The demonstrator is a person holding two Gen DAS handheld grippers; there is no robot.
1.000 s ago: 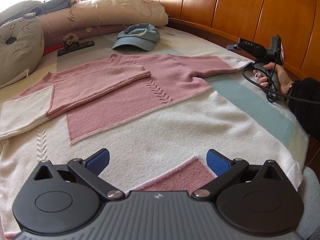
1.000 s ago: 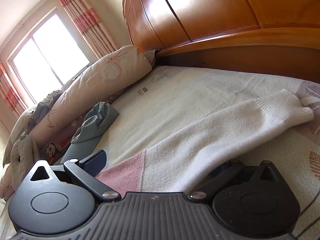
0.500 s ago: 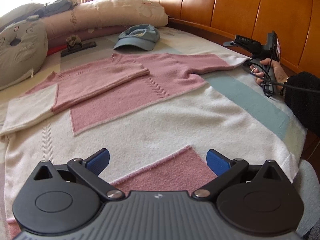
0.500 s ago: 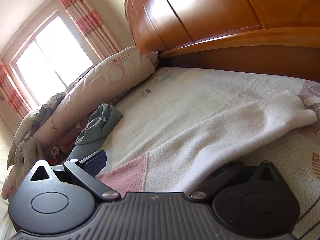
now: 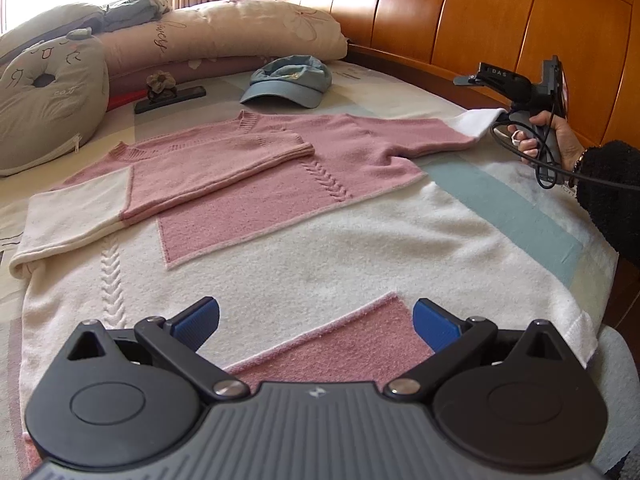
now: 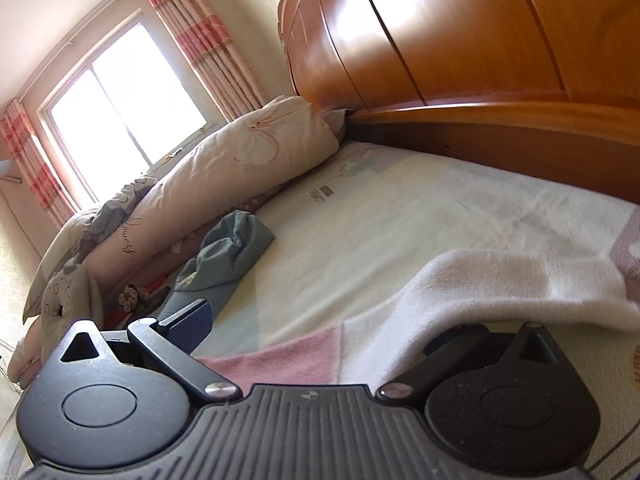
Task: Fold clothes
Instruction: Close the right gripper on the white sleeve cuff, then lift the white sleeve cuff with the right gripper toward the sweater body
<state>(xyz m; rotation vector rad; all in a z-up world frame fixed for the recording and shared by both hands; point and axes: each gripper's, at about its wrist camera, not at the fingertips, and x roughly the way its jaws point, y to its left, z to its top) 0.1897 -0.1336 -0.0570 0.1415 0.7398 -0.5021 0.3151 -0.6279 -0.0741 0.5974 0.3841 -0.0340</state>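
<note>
Sweater (image 5: 320, 248), pink & white knit, lies flat on the bed (image 5: 520, 216), filling frame centre in left-wrist view. Left gripper (image 5: 316, 320) at bottom, jaws wide, hovers over the hem w/ nothing in it. One sleeve (image 5: 168, 184) is already folded across the chest at mid left. Far sleeve (image 6: 500, 280) is at upper right: right gripper (image 5: 476, 88) sits at its cuff; sleeve drapes over one finger, grip can't be told. Step looks like sleeve fold; next probably needs carrying the cuff inward over the body.

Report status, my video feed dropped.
Left gripper open above sweater hem. Right gripper open under white sleeve cuff. Blue cap beyond collar, clear.
</note>
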